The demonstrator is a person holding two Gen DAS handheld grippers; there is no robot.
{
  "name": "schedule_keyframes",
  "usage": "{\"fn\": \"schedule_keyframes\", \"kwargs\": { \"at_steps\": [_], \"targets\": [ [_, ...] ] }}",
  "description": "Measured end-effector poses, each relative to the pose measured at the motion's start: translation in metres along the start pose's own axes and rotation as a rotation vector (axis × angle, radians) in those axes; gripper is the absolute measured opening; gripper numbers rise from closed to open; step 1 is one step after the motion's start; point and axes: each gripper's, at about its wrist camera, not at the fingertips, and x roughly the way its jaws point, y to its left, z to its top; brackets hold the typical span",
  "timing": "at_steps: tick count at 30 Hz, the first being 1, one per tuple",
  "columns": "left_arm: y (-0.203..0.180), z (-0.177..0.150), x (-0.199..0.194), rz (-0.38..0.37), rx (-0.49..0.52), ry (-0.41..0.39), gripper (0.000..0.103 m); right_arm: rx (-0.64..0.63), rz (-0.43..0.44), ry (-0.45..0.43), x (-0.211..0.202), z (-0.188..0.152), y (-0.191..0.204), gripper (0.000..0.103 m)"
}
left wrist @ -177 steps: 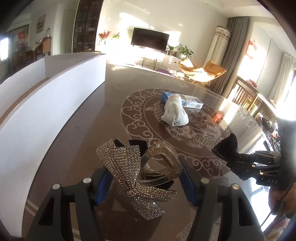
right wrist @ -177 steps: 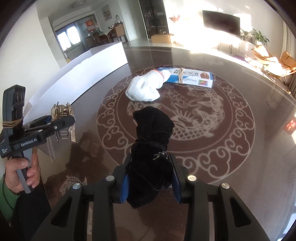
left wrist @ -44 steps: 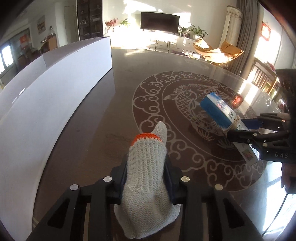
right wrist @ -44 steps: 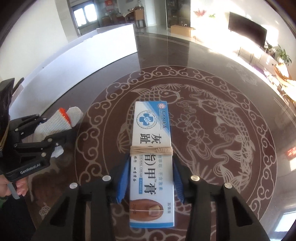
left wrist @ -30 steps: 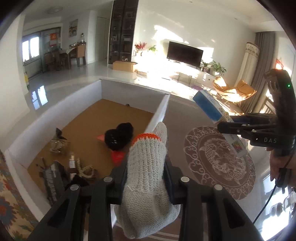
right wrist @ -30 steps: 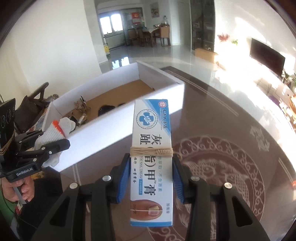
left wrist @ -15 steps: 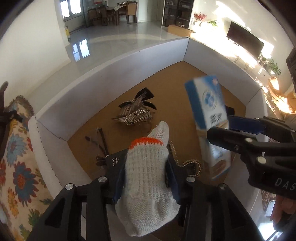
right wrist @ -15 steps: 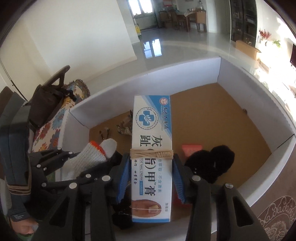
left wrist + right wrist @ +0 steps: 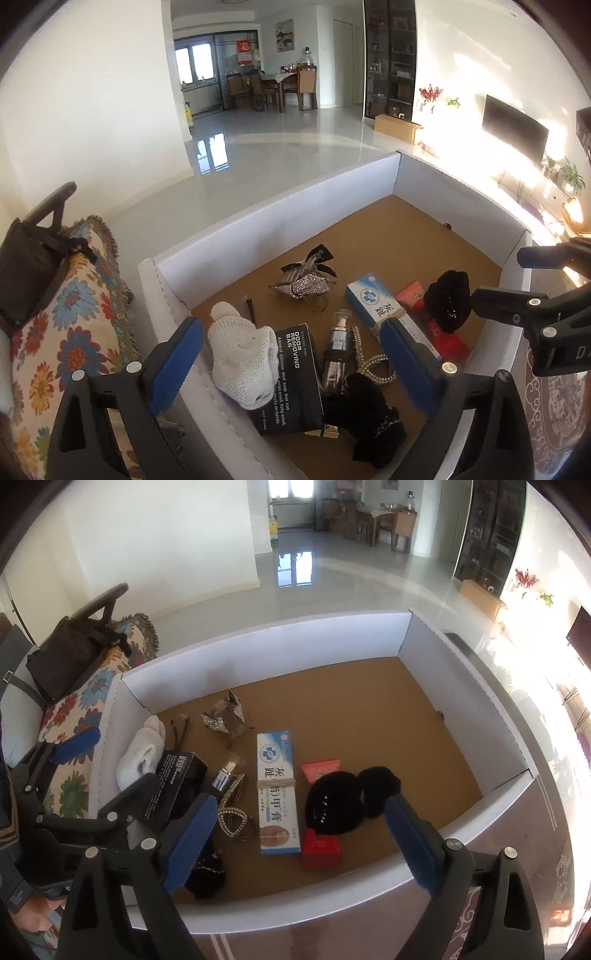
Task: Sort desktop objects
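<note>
My left wrist camera looks steeply down past the left tongs (image 9: pixel 291 365) into the white box (image 9: pixel 280 221) from its near corner, close above the white knitted glove (image 9: pixel 242 360). My right wrist camera looks down more steeply past the right tongs (image 9: pixel 297 843), from over the box's near wall (image 9: pixel 314 904). Both views share the box's brown floor, the blue-and-white cream carton (image 9: pixel 277 792) (image 9: pixel 376 304), and the dining room beyond. Each camera sees the other tongs at its edge.
</note>
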Motion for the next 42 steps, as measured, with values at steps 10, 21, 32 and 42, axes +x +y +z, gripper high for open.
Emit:
{"fn": "schedule_keyframes", "kwargs": {
  "at_steps": [10,21,32,42],
  "targets": [
    [0.001,-0.001,-0.019,-0.005,-0.051,-0.012,0.097,-0.008,-0.028,0.019,0.004,-0.012,0.001,0.093],
    [-0.004,-0.009,-0.015,0.026,-0.029,0.007,0.097,0.004,-0.035,0.03,0.006,-0.016,-0.004,0.093],
    [0.0,-0.009,-0.013,0.002,-0.046,0.042,0.097,0.002,-0.04,0.041,0.006,-0.015,-0.001,0.093],
    [0.001,-0.01,-0.007,-0.016,-0.066,0.082,0.097,0.003,-0.033,0.045,0.008,-0.018,0.003,0.093]
  ]
}}
